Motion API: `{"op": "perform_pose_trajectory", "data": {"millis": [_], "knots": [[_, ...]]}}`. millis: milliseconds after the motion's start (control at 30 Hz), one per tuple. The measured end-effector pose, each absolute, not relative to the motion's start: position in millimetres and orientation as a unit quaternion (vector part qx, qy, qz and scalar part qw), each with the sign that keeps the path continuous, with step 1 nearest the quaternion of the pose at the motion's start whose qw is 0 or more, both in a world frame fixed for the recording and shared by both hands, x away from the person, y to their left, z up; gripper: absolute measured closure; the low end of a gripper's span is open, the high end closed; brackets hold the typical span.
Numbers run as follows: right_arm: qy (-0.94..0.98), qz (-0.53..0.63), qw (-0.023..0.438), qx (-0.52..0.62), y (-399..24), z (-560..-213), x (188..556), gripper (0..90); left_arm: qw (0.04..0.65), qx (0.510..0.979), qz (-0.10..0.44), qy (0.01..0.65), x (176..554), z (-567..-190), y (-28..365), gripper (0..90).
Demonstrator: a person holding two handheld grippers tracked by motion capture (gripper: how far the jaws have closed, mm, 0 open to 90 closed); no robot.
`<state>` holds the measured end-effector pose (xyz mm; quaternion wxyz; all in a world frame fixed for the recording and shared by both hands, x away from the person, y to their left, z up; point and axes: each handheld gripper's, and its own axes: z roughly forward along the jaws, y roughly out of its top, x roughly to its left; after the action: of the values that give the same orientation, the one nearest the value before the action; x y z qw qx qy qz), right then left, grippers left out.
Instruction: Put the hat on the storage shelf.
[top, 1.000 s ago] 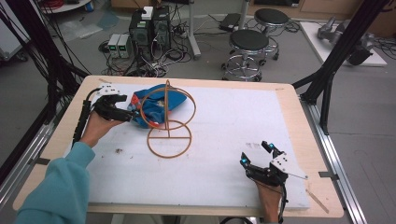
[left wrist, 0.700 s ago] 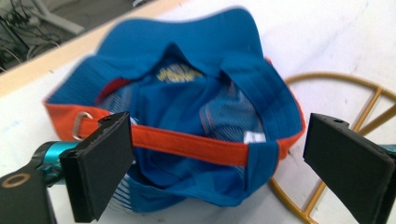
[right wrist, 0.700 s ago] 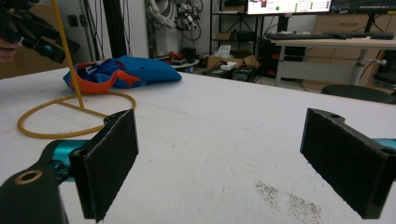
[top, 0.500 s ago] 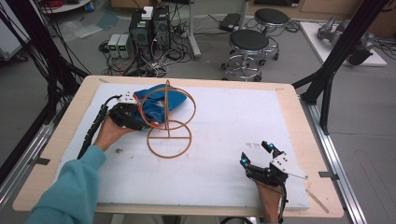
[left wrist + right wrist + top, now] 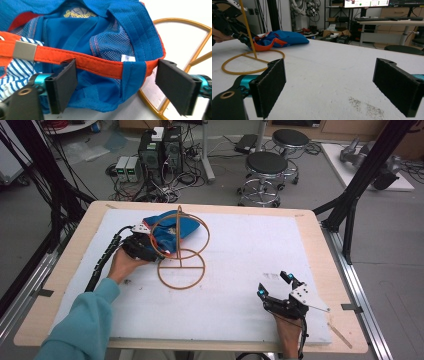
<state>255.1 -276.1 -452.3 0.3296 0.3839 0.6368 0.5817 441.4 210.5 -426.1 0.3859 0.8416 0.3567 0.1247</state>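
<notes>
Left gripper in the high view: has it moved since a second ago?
Yes. The left gripper has moved right, from the table's left edge toward the gold wire hoop stand, reaching the blue and orange fabric cap, its jaws closing around the cap's rim.

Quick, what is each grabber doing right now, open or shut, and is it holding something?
Left gripper: open, jaws just been closing around the blue fabric cap with its orange strap; not pinched yet.
Right gripper: open, holding nothing, over the white table mat.

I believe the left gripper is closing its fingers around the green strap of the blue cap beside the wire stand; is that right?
Not quite: the strap is orange-red, not green, as the left gripper view shows. The rest holds: the left gripper has just been closing its fingers around that strap of the blue cap, beside the wire stand, pads not yet pressing.
</notes>
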Motion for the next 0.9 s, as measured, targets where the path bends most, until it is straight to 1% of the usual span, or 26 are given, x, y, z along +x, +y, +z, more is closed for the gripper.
{"op": "perform_pose_trajectory", "data": {"millis": [33, 100, 200, 267, 300, 367, 400, 467, 500, 600, 700, 733, 800, 900], "knots": [[0.637, 0.582, 0.33, 0.384, -276, -452, 255, 10.3, 0.403, 0.832, 0.126, 0.359, 440, -428, 213, 26.4], [0.636, 0.582, 0.33, 0.385, -276, -452, 255, 10.3, 0.407, 0.83, 0.131, 0.357, 438, -431, 217, 32.5], [0.637, 0.581, 0.333, 0.382, -276, -452, 256, 10.3, 0.41, 0.828, 0.123, 0.363, 437, -434, 220, 38.0], [0.637, 0.581, 0.33, 0.385, -276, -452, 255, 10.3, 0.41, 0.828, 0.121, 0.364, 437, -435, 221, 37.6], [0.637, 0.581, 0.332, 0.383, -276, -452, 255, 10.3, 0.421, 0.822, 0.116, 0.366, 437, -434, 220, 35.3], [0.637, 0.58, 0.331, 0.385, -276, -452, 255, 10.3, 0.424, 0.819, 0.119, 0.368, 436, -433, 216, 29.9], [0.637, 0.58, 0.331, 0.385, -276, -452, 255, 10.3, 0.424, 0.819, 0.119, 0.368, 436, -433, 216, 29.1], [0.637, 0.58, 0.333, 0.383, -276, -452, 255, 10.3, 0.406, 0.829, 0.129, 0.362, 436, -436, 213, 28.9], [0.637, 0.58, 0.333, 0.383, -276, -452, 255, 10.3, 0.407, 0.828, 0.123, 0.366, 437, -438, 213, 29.4], [0.637, 0.58, 0.334, 0.383, -276, -452, 255, 10.3, 0.402, 0.831, 0.123, 0.364, 437, -440, 211, 32.8], [0.636, 0.58, 0.332, 0.385, -276, -452, 255, 10.3, 0.403, 0.833, 0.119, 0.361, 438, -443, 210, 38.6], [0.636, 0.58, 0.332, 0.385, -276, -452, 255, 10.3, 0.403, 0.833, 0.119, 0.361, 438, -443, 210, 42.8], [0.636, 0.58, 0.332, 0.385, -276, -452, 255, 10.3, 0.4, 0.834, 0.117, 0.362, 439, -444, 210, 45.6], [0.636, 0.58, 0.331, 0.386, -276, -452, 255, 10.3, 0.414, 0.827, 0.104, 0.366, 439, -444, 211, 58.7]]}}
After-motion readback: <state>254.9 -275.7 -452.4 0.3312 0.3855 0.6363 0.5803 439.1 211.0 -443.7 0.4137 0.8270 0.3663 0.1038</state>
